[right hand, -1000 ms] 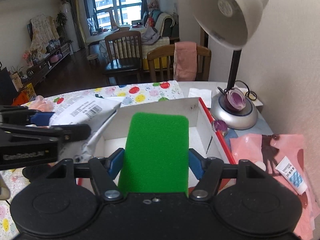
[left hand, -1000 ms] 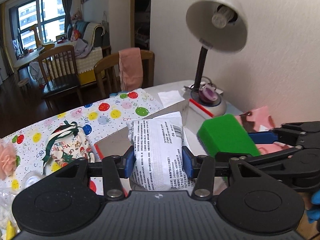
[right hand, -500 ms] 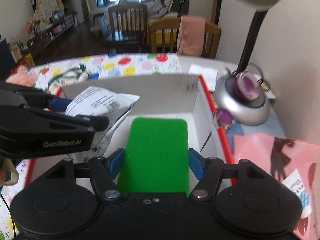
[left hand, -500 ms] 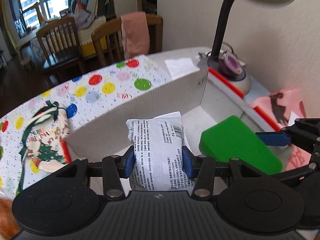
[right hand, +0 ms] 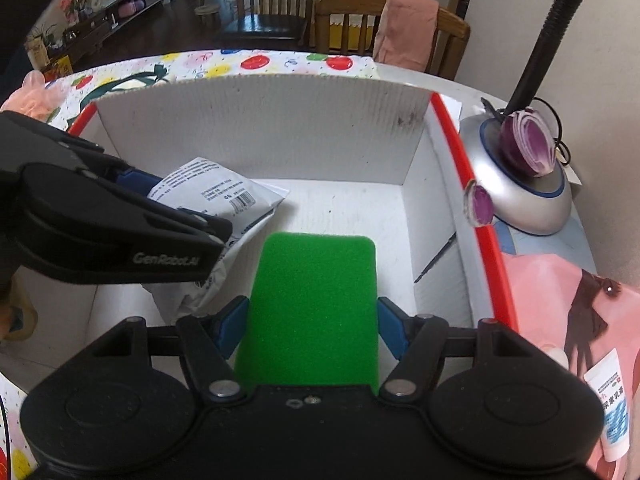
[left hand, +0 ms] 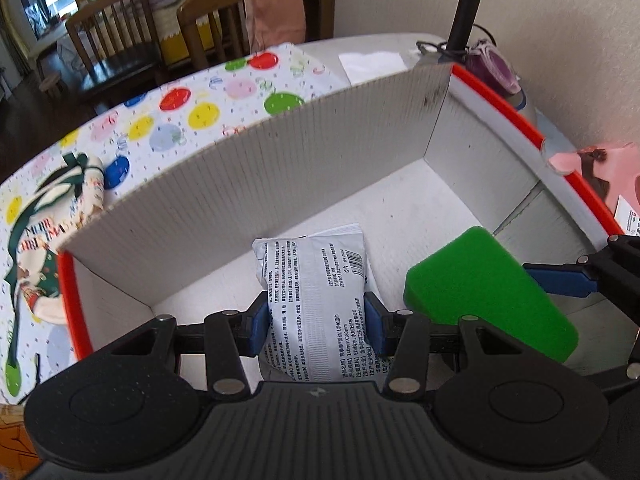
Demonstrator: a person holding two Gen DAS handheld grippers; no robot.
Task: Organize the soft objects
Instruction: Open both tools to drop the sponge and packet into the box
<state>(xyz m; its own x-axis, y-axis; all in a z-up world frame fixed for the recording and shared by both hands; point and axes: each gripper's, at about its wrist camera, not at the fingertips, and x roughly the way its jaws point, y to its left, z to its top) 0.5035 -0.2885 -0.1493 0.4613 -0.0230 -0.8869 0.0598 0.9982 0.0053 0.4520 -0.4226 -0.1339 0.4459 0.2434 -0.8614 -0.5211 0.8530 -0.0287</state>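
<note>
Left gripper [left hand: 316,322] clamped on white printed packet [left hand: 316,280] over white box [left hand: 280,168]; right gripper [right hand: 312,322] clamped on green sponge [right hand: 316,300] alongside, above same box.

Black left claw [left hand: 316,322] with blue pads [left hand: 256,326], silver screws, "GenRobot.AI" lettering.

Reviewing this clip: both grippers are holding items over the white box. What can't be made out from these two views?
- Lower end of the white packet: hidden behind the left gripper body, left wrist view.
- Near end of the green sponge: covered by the right gripper body, right wrist view.
- Packet print: too small to read.
- Lamp head: cut off by the top edge in both views.
- Near wall of the box: hidden by both gripper bodies.
</note>
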